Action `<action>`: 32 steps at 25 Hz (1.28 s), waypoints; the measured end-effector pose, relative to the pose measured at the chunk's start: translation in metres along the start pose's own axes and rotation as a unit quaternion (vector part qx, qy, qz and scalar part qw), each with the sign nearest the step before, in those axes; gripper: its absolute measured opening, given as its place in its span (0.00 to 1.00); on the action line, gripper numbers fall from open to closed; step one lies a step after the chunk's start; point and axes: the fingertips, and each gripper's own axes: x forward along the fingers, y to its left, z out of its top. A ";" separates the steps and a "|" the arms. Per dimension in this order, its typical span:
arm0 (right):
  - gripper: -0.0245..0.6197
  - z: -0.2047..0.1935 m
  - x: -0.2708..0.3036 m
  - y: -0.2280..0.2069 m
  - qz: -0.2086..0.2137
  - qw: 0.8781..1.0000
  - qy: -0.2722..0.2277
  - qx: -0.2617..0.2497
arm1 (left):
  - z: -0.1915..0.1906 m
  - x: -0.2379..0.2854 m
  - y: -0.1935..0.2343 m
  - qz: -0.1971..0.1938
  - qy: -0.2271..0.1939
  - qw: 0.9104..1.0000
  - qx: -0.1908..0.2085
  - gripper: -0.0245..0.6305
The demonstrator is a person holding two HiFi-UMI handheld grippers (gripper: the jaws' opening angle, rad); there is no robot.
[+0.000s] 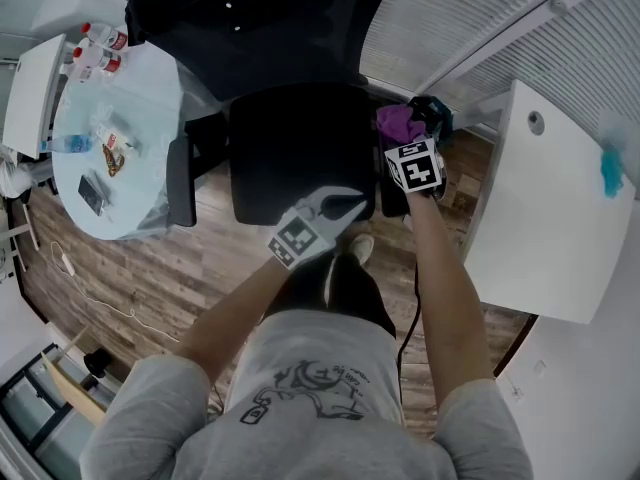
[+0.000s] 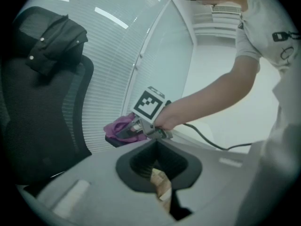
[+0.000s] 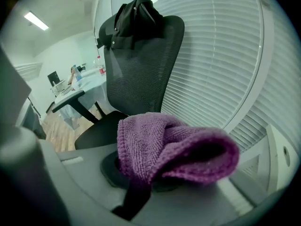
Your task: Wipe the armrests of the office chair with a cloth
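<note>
So this looks like early-to-middle of the job. The right gripper [image 1: 410,140] has its jaws clamped on the purple cloth [image 3: 174,149], which is bunched up and spilling over the tips. The cloth sits at the back end of the chair's right-hand armrest [image 1: 393,202], and from the left gripper view it looks to be resting on the pad. Can't tell from a dark pad how much of it is actually wiped. My guess is that this armrest is in progress and the other armrest [image 1: 180,183] across the seat [image 1: 290,148] hasn't been done yet.

The left gripper [image 1: 352,203] hovers over the front of the seat. There's a gap between its jaws with floor showing through and nothing held, so it's basically idle.

Other stuff around:
- a dark jacket [image 1: 250,8] draped over the backrest
- a round table [image 1: 150,98] with bottles [image 1: 100,48] near the far armrest
- a white table [image 1: 540,218] near the armrest being worked, so not much elbow room there
- a cable [image 2: 207,142] trailing from the right gripper that could snag
</note>
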 end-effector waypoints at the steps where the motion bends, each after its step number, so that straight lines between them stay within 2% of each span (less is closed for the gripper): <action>1: 0.08 0.003 0.003 -0.002 -0.002 1.000 0.003 0.000 | 0.000 -0.001 0.000 0.001 0.000 1.000 0.001 0.04; 7: 0.08 0.007 0.004 -0.002 -0.005 1.000 0.002 0.003 | -0.003 -0.006 -0.002 0.002 0.004 1.000 0.001 0.04; 16: 0.08 -0.009 -0.012 0.008 -0.012 1.000 -0.006 -0.002 | 0.005 -0.006 -0.005 0.002 -0.001 1.000 0.006 0.04; 26: 0.08 -0.064 -0.062 0.050 -0.028 0.999 -0.019 -0.016 | 0.007 -0.005 -0.011 -0.003 -0.004 1.000 0.008 0.04; 32: 0.08 -0.101 -0.091 0.076 -0.031 0.999 -0.019 -0.005 | 0.006 -0.005 -0.018 -0.010 -0.002 1.000 0.012 0.04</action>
